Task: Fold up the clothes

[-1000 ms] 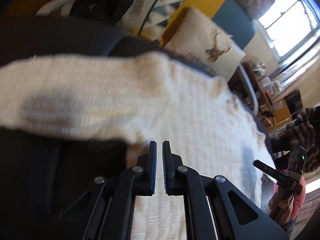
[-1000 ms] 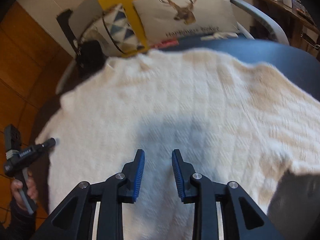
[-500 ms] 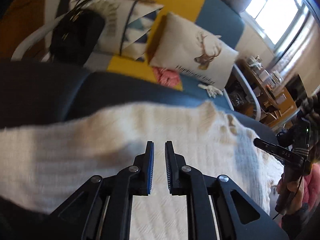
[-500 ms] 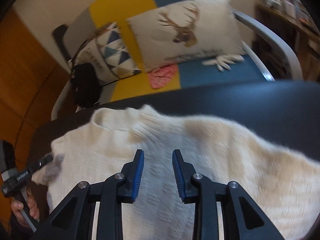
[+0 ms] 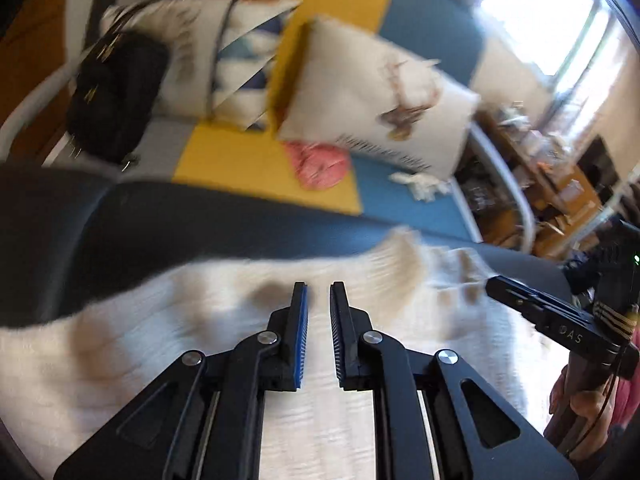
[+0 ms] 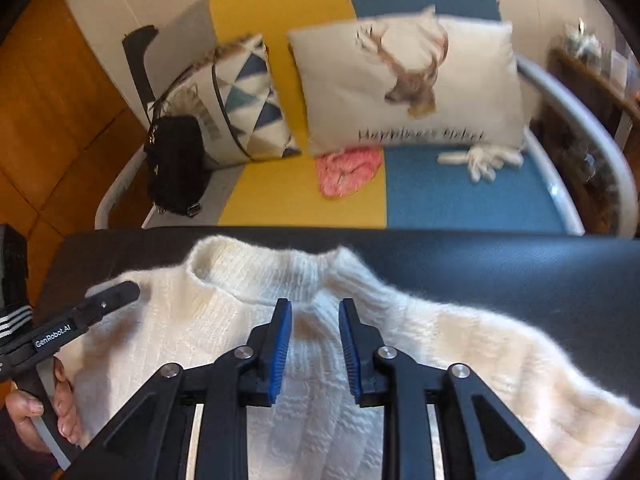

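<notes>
A cream knitted sweater point(image 6: 440, 344) lies spread on a dark padded surface point(image 6: 520, 260), its high collar point(image 6: 260, 276) toward the far edge. My right gripper point(image 6: 314, 308) hovers just below the collar. Its jaws are closing, with a clear gap and only the knit underneath between them. My left gripper point(image 5: 319, 292) is over the sweater point(image 5: 160, 344) near a shoulder, its jaws a narrow slit apart and holding nothing. The left gripper point(image 6: 120, 294) shows at the sweater's left shoulder in the right wrist view. The right gripper point(image 5: 496, 284) shows at the right of the left wrist view.
Beyond the dark surface stands a sofa with yellow and blue cushions point(image 6: 304, 196). On it are a deer pillow point(image 6: 412, 80), a triangle-patterned pillow point(image 6: 240, 96), a black bag point(image 6: 176, 164), a pink cloth point(image 6: 348, 170) and a white glove point(image 6: 484, 160). A cluttered shelf point(image 6: 592, 64) is at the right.
Both grippers slid up over the sweater toward its collar, so the sofa fills more of each view. The right jaws have narrowed a little. The left jaws have widened slightly.
</notes>
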A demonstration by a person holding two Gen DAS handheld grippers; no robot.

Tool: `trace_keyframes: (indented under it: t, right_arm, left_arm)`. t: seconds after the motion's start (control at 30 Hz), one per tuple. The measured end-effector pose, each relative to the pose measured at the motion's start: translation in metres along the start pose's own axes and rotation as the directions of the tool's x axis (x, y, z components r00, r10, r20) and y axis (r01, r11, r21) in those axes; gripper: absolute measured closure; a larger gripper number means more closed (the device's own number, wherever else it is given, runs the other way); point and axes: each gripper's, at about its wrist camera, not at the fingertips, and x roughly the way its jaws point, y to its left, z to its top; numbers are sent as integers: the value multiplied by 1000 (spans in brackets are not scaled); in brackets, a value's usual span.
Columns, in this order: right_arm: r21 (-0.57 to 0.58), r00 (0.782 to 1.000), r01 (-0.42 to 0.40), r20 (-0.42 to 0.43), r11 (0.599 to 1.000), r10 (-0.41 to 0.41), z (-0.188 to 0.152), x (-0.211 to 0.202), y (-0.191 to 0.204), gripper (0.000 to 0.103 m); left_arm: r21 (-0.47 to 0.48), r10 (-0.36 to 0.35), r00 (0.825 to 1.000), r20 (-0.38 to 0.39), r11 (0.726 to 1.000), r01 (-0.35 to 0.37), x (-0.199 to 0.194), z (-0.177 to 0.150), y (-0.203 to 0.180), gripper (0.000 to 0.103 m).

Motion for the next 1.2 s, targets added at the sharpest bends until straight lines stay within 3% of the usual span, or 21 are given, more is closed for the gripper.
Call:
trace_keyframes:
  t: [0.1,0.13,0.2,0.23,0.3,0.37,0.5,0.6,0.67,0.77,0.87,1.0,1.1,1.17,1.2]
  right_arm:
    - [32,999,37,-23,999,-36,-6,-2,-13,78]
    - [42,998,53,-36,998,-52,-7,-1,-18,78]
    - [77,998,50,-46,996,-47,-4,8,-32,79]
    - [99,999,30,-40,995,-26,-3,10,-38,79]
    - [129,999,4,-43,992,2,-1,3,-43,79]
    - [140,999,-26,-14,990,29,-3,-13,-45,77]
    - [130,997,-75,-22,989,79,-30,-38,-40,76]
    - [162,997,-36,-64,986,47,-53,-35,-48,76]
    - [229,996,-76,-30,970,85,-62,-39,-59,79]
    - [276,987,-155,1,949,161,-64,-65,-45,74]
    - [171,962,-260,-39,950,270,-51,-69,16,74]
    - [54,901,-401,-154,914,405,-28,-34,115,74]
    - [-44,859,-471,-248,881,447,-17,-5,191,74]
    - [-94,858,-462,-300,882,417,-13,17,233,74]
    - [-133,872,-422,-331,897,361,-17,27,247,74]
  left_arm:
    - [46,-47,998,-50,998,50,22,6,-25,91]
    - [62,-24,996,-80,998,29,33,9,-29,91]
    - [16,4,991,-134,1000,-1,58,13,-24,91]
    - [-15,-7,992,-125,1000,5,60,17,-19,91]
    - [-147,-78,986,-148,987,56,57,24,-2,91]
    - [-233,-133,984,-122,967,102,41,24,15,91]
    - [-300,-148,989,-18,944,136,-19,-2,53,91]
    - [-367,-98,993,62,923,114,-64,-22,95,91]
    - [-400,-45,995,88,913,77,-96,-37,125,91]
    - [-429,40,996,85,903,0,-128,-57,163,91]
    - [-452,119,993,23,887,-95,-132,-77,193,91]
    - [-454,205,978,-21,870,-192,-135,-95,213,91]
    - [-439,245,969,-30,868,-233,-137,-106,221,91]
    - [-422,250,968,-32,874,-240,-137,-108,223,91]
    - [-414,264,964,-37,874,-255,-138,-108,224,91]
